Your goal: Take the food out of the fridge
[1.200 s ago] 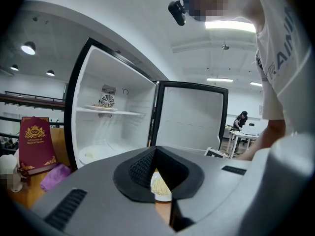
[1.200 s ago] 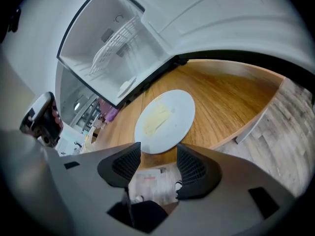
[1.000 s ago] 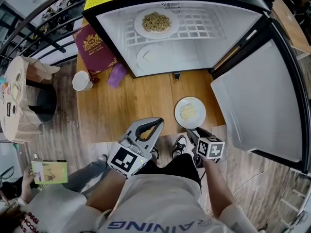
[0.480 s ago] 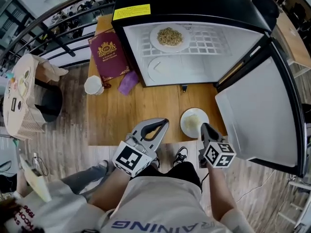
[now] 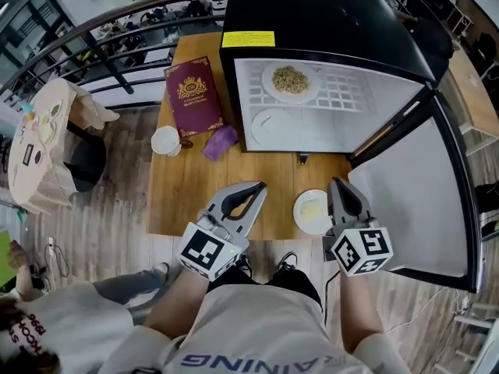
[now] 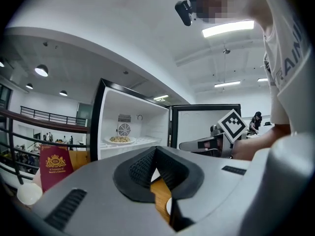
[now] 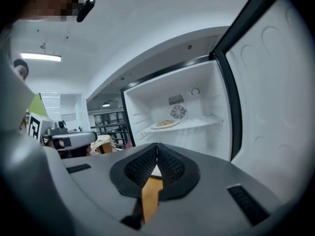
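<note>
Overhead, the head view takes in the whole black fridge (image 5: 335, 22) standing on the wooden surface (image 5: 191, 189), its door (image 5: 413, 185) swung wide to the right. Only this view shows what lies on the surface. The left gripper view looks level into the white cabinet from the left. The right gripper view looks in from beside the door's inner face, and it shows a round fan grille (image 7: 178, 111) on the back wall that cannot be seen from above.

A dark red book (image 5: 193, 96) lies left of the fridge and also shows in the left gripper view.

The left gripper (image 5: 257, 185) is held over the near edge of the surface, its jaws clenched tip to tip on nothing. The right gripper (image 5: 337, 181) hangs near the door. Its jaws have just been closing and now meet with nothing between them, as its own view confirms.

A plate of food (image 5: 290, 80) sits on the wire shelf inside the fridge and is visible in all three views. A second plate (image 5: 312, 210), carrying something pale, rests on the surface between the grippers. A white cup (image 5: 165, 140) and a small purple object (image 5: 221, 142) lie near the book.
</note>
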A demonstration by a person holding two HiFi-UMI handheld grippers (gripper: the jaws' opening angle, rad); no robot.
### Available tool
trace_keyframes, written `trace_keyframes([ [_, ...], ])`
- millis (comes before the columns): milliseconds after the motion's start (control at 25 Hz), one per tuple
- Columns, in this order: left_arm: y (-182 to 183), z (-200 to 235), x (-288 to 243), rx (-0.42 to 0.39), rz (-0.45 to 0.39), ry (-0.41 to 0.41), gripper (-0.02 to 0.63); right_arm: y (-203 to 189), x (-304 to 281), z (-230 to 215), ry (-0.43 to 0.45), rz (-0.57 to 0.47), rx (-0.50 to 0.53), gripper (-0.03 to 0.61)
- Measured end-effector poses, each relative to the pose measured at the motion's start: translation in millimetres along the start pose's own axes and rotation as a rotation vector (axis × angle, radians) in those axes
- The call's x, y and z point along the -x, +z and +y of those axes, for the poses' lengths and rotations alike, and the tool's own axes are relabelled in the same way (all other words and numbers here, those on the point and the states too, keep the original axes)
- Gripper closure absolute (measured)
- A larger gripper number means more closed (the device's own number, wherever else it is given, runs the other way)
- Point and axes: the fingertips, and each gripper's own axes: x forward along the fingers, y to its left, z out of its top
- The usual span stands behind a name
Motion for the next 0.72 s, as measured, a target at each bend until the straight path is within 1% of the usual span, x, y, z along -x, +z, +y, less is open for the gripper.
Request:
trace_keyframes([
  [160,18.0,8.9,7.7,-0.003,-0.04,0.04,0.609,37.5,0.5,19.8,0.058,-0.074,0.028,0.557],
  [280,30.8,14.0,12.2,-0.014,-0.07,0.057,0.609,54.8,-0.5,30.6,0.093,-0.115,0.047,0.557],
  [480,44.6,17.0,15.1,-0.019,-0.097,0.075,0.609,61.9,-1.3,37.5,0.113,-0.125,0.054,0.557],
  [720,48.5,15.7,14.7,-0.044,-0.103,0.076,0.609,60.2,-2.0,37.5,0.115,-0.121,0.05,0.557],
])
